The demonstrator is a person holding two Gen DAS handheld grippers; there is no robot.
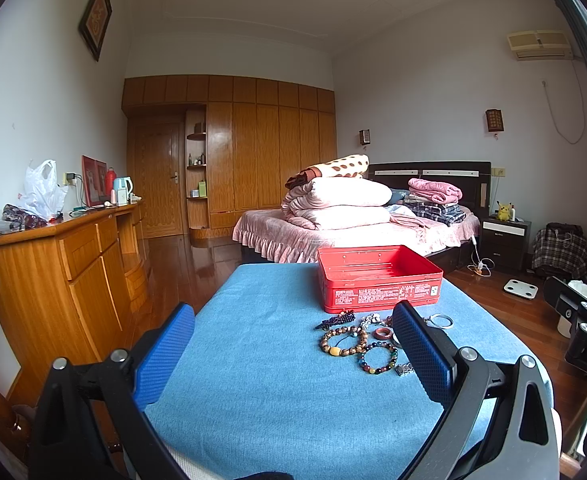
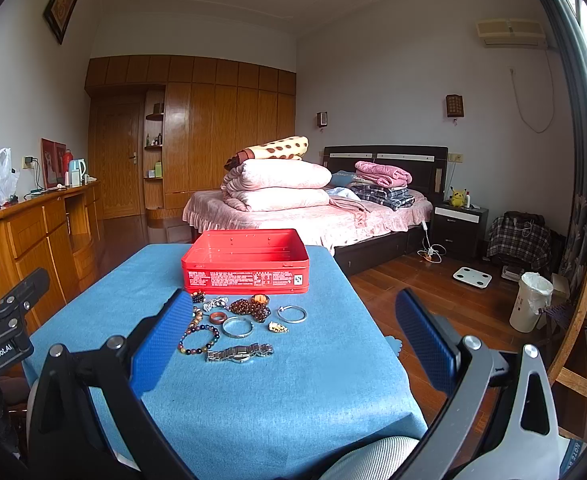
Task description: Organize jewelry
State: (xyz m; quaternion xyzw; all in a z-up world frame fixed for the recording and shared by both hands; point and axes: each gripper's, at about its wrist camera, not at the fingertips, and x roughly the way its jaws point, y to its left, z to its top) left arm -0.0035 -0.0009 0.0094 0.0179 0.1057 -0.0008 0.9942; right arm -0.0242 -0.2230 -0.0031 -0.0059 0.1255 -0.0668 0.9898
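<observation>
An open red tin box (image 1: 377, 280) (image 2: 247, 264) stands empty on the blue tablecloth (image 1: 273, 380) (image 2: 273, 392). In front of it lie several pieces of jewelry: a brown bead bracelet (image 1: 343, 342), a multicoloured bead bracelet (image 1: 378, 358) (image 2: 199, 338), a red ring (image 1: 383, 334) (image 2: 218, 317), silver bangles (image 2: 238, 327) (image 2: 292, 314), a metal watch (image 2: 240, 353), dark beads (image 2: 249, 309) and a gold charm (image 2: 278, 327). My left gripper (image 1: 293, 354) is open and empty, just short of the jewelry. My right gripper (image 2: 293, 346) is open and empty, near the watch.
A wooden dresser (image 1: 65, 264) with bags and a kettle runs along the left. A bed (image 2: 313, 216) with folded quilts stands behind the table. A white bin (image 2: 531, 300) and a scale (image 2: 472, 277) are on the wood floor to the right.
</observation>
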